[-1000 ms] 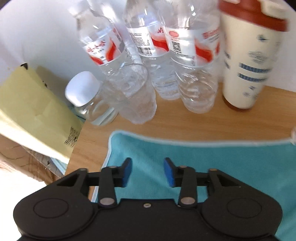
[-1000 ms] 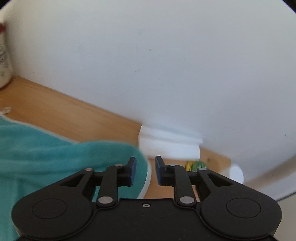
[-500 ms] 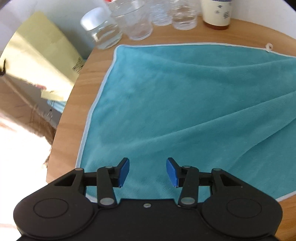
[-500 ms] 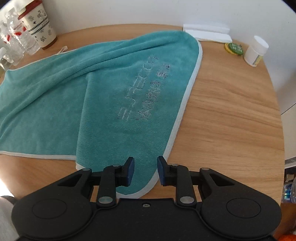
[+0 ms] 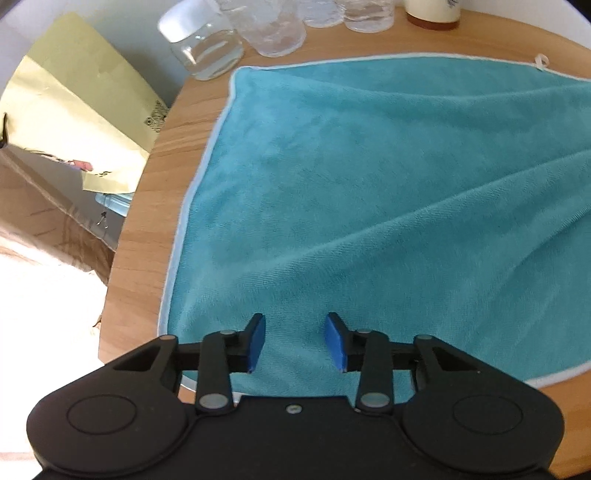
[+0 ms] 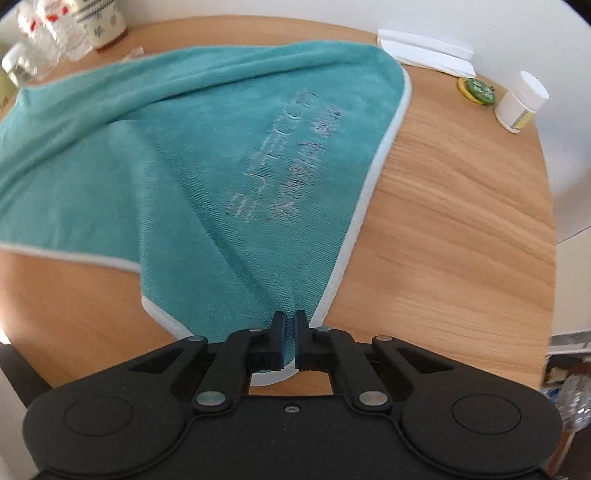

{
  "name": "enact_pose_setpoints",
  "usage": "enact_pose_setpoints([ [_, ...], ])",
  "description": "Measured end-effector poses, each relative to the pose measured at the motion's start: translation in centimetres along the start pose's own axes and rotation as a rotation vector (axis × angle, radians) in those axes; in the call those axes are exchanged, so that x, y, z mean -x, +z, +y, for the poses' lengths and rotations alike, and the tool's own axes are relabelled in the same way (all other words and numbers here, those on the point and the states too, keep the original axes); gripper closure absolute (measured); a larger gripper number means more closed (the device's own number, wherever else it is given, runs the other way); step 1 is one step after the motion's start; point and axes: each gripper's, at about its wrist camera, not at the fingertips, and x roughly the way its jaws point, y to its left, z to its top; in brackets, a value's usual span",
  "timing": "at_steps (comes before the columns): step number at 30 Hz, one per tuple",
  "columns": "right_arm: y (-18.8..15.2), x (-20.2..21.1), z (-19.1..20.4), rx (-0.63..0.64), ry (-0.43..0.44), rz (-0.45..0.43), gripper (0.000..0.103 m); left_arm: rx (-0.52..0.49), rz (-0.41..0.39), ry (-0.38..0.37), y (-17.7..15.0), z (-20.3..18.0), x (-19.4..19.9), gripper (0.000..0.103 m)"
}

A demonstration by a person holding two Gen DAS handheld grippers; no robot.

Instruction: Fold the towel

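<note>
A teal towel (image 5: 351, 192) with a pale border lies spread and rumpled on the round wooden table (image 5: 155, 229). My left gripper (image 5: 295, 341) hangs open over the towel's near left corner, with cloth under the gap between its blue pads. In the right wrist view the towel (image 6: 192, 155) shows grey embroidered lettering and its near right corner runs to a point. My right gripper (image 6: 290, 334) is shut on that corner, and the cloth puckers up into the jaws.
A glass jar (image 5: 203, 48), a tumbler and several water bottles (image 5: 347, 14) line the far left rim, with a patterned cup (image 6: 101, 22). A white folded cloth (image 6: 424, 51), a green disc (image 6: 478, 90) and a white pill bottle (image 6: 521, 101) sit far right. Yellow paper (image 5: 74, 110) lies off-table.
Both grippers have pulled back from the far edge to the near side of the towel. The right gripper has closed on the near right corner; the left stays open.
</note>
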Motion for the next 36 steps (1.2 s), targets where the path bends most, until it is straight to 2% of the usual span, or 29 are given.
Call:
enact_pose_setpoints([
  [8,-1.0,0.2,-2.0,0.093,-0.072,0.048,0.100,-0.108,0.007,-0.030,-0.5,-0.7,0.3,0.072],
  [13,-2.6,0.4,-3.0,0.083,-0.122,0.078,0.100,-0.209,0.013,-0.072,-1.4,-1.7,0.8,0.072],
  [17,-4.2,0.8,-4.7,0.026,-0.133,0.112,0.100,-0.247,0.011,-0.081,-1.9,-2.3,1.0,0.072],
  [20,-4.6,1.1,-5.6,-0.045,-0.109,0.127,0.101,-0.257,0.015,-0.110,-2.1,-2.2,1.1,0.071],
  [23,-3.7,2.3,-6.0,-0.102,-0.074,0.067,0.099,-0.153,0.030,-0.149,-1.0,-0.5,1.0,0.071],
  [25,-2.2,3.7,-6.5,-0.154,-0.038,-0.028,0.098,-0.088,-0.001,-0.159,0.3,1.1,1.2,0.067],
  [28,1.4,4.3,-7.5,-0.208,-0.028,-0.131,0.090,-0.033,-0.065,-0.124,2.9,2.7,1.1,0.065],
  [30,4.4,4.1,-8.1,-0.236,-0.029,-0.201,0.089,0.006,-0.102,-0.109,4.6,3.4,0.6,0.065],
  [32,7.2,3.5,-8.5,-0.267,-0.020,-0.262,0.082,0.069,-0.131,-0.102,6.7,4.3,-0.4,0.065],
  [36,10.9,2.0,-9.4,-0.347,0.021,-0.339,0.081,0.153,-0.154,-0.081,10.0,4.9,-2.7,0.065],
])
